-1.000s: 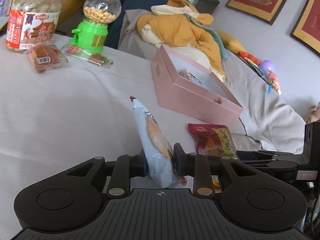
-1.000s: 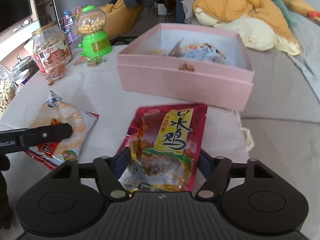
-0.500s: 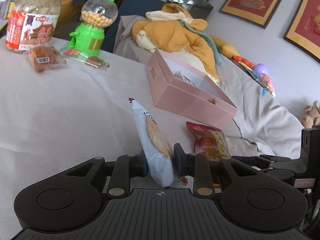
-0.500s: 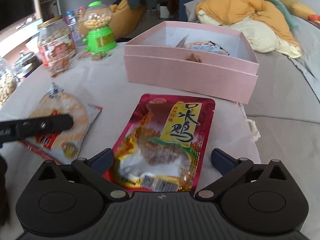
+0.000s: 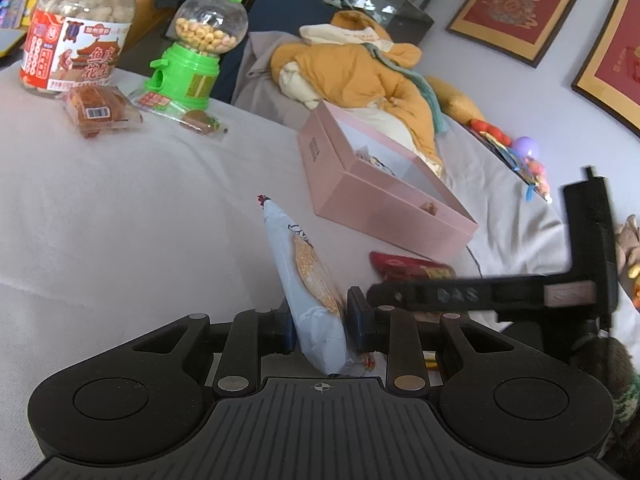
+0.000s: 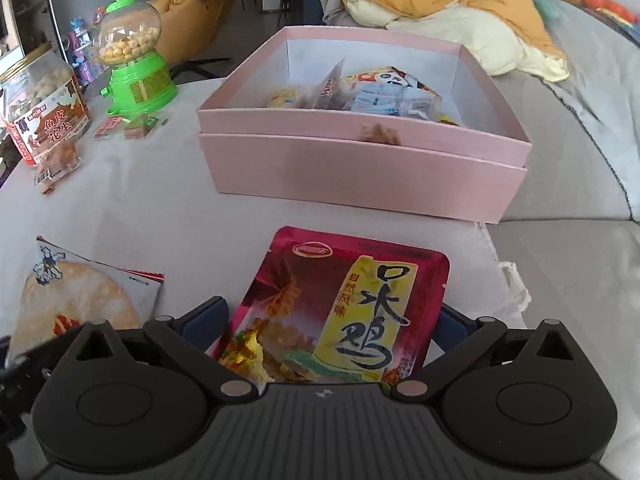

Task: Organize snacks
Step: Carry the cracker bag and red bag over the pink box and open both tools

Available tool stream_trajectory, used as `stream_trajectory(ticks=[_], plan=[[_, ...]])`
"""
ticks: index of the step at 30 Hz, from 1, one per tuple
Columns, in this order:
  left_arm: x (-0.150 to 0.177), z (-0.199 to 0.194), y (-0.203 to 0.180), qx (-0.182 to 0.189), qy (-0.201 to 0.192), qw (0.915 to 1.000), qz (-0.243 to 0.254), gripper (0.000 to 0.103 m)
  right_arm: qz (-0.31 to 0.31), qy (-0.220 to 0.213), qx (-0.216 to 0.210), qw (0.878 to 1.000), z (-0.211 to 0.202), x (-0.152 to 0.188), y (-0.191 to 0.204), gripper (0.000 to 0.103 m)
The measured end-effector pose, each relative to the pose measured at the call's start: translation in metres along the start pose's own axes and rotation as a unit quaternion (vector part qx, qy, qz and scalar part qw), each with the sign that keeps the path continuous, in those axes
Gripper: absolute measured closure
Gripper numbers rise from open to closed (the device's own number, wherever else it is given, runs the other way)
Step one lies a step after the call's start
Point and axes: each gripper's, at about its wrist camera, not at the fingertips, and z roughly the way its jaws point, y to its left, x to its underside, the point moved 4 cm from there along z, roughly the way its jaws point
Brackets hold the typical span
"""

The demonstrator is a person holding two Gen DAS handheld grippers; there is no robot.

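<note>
While the left gripper point(image 5: 318, 326) stays clenched on the pale blue rice-cracker packet point(image 5: 308, 280) — held on edge above the white table point(image 5: 120, 208) — the right gripper point(image 6: 332, 328) has its jaws wide and closing, pads clear of the red chicken snack pouch point(image 6: 340, 312) lying flat between them. Just beyond the pouch sits the pink box point(image 6: 360, 168), open, with several packets inside. A peanut jar point(image 6: 44, 108) and a green candy dispenser point(image 6: 134, 60) stand at the table's far left.
</note>
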Motion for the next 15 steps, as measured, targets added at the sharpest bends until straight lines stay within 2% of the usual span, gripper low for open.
stream_trajectory(ticks=[2,4,5,7,10,15], plan=[[0.0,0.0,0.0,0.001,0.0,1.0,0.0,0.073,-0.034,0.0,-0.031,0.999,-0.009,0.002,0.002,0.021],[0.0,0.0,-0.001,0.002,0.001,1.0,0.001,0.073,-0.083,-0.002,-0.06,0.995,-0.027,0.01,0.005,0.045],[0.0,0.0,-0.001,0.002,0.001,1.0,0.001,0.073,-0.098,-0.001,-0.062,0.993,-0.033,0.012,0.005,0.049],[0.0,0.0,0.0,0.003,0.001,1.0,0.0,0.073,-0.127,-0.004,-0.063,0.99,-0.047,0.019,0.007,0.065],[0.0,0.001,0.0,0.002,0.001,1.0,0.001,0.073,-0.141,-0.018,-0.067,0.988,-0.065,0.021,0.009,0.074],[0.0,0.0,0.0,0.003,0.001,1.0,0.0,0.073,-0.129,-0.029,-0.067,0.989,-0.067,0.008,0.012,0.078]])
